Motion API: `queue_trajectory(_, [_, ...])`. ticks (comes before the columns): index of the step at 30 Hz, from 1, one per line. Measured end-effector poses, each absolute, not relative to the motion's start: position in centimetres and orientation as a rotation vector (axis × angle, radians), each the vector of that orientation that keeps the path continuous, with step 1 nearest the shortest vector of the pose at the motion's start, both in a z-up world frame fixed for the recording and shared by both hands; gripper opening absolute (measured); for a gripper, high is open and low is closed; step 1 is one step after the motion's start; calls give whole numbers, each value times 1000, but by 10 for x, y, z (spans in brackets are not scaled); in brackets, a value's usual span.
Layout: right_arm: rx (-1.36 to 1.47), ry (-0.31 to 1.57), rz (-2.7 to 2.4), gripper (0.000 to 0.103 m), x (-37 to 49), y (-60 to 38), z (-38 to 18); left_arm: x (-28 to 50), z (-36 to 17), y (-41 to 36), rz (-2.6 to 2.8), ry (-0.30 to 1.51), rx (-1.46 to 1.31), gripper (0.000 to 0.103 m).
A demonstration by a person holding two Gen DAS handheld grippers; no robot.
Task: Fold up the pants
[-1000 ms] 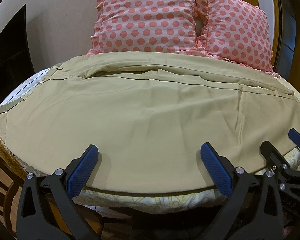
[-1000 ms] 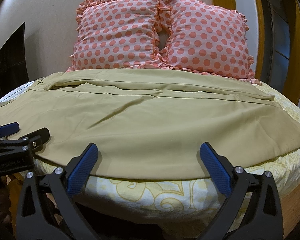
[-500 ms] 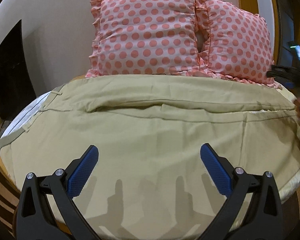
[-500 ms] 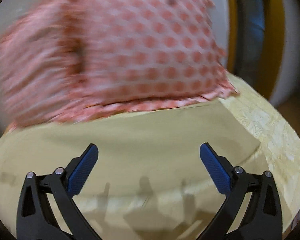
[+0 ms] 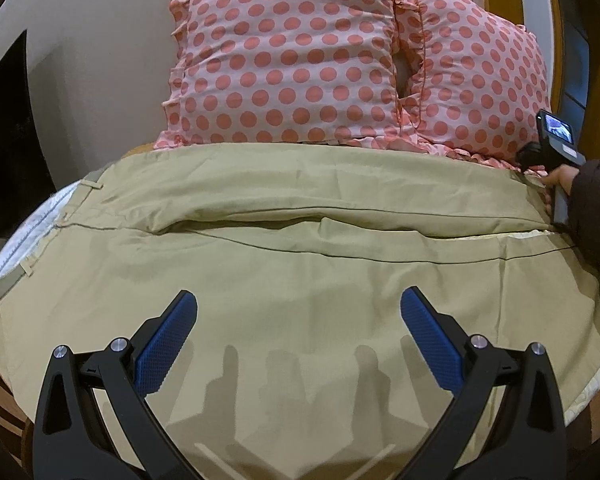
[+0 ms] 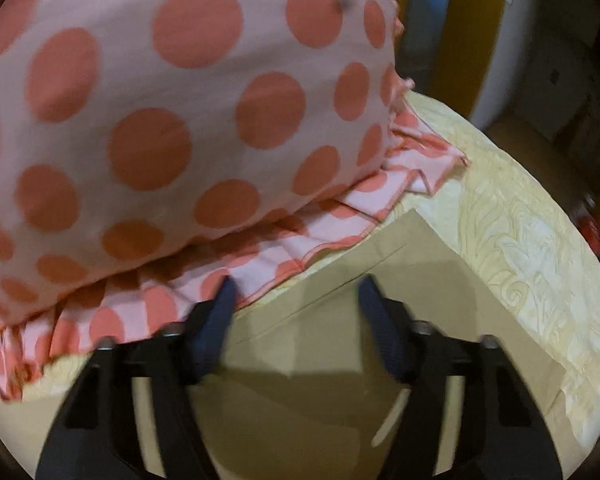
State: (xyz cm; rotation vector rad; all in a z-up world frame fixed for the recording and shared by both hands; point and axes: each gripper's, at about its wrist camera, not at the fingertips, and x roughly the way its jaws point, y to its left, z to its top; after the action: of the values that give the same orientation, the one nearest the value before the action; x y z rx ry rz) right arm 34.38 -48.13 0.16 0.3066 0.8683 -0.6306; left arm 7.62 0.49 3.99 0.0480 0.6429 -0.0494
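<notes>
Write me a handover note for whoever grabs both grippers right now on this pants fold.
Left gripper: open, empty, above the near part of the khaki pants.
Right gripper: part open, empty, at the pants' far hem corner, beside the polka-dot pillow.
Pants: spread flat across the bed, waistband on the left, legs running to the right.
Done: pants laid out; no fold visible.
Left: probably close the right gripper on the hem corner, grip with the left, then make the folds.
</notes>
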Motion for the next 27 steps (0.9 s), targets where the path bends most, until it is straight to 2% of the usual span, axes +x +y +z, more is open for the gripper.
queue_trajectory(1, [316,856,-607,12,338,-483,0,76,39,6,-52,646,40,102])
queue_trajectory(3, [356,847,-558,4,325,-486,-1,75,38,10,-56,656,20,102])
queue_trajectory(8, [542,665,-377,3,252,-501,15,65,42,24,-62,639,-23,102])
queue_trajectory(12, [631,500,-213,3,151,-494,32,60,47,42,-61,622,-77,102])
queue_trajectory(15, [706,465,-173,3,73,-475,30,59,56,57,-44,605,-100,102])
queue_trajectory(17, [777,489,-186,3,41,-475,9,61,62,63,-36,595,-97,102])
queue_trajectory(19, [828,535,-179,7,29,-472,-11,66,71,70,-41,588,-101,102])
queue_trajectory(20, [837,545,-181,14,21,-469,-15,69,75,74,-46,586,-112,102])
queue_trajectory(21, [850,550,-191,28,16,-470,-18,71,77,78,-55,585,-123,102])
queue_trajectory(22, [864,552,-195,38,11,-469,-18,73,80,83,-66,585,-138,102])
queue_trajectory(24, [873,543,-199,49,8,-467,-17,81,83,94,-96,586,-183,102])
queue_trajectory(27, [818,545,-218,51,9,-464,-12,93,86,112,-127,589,-269,102])
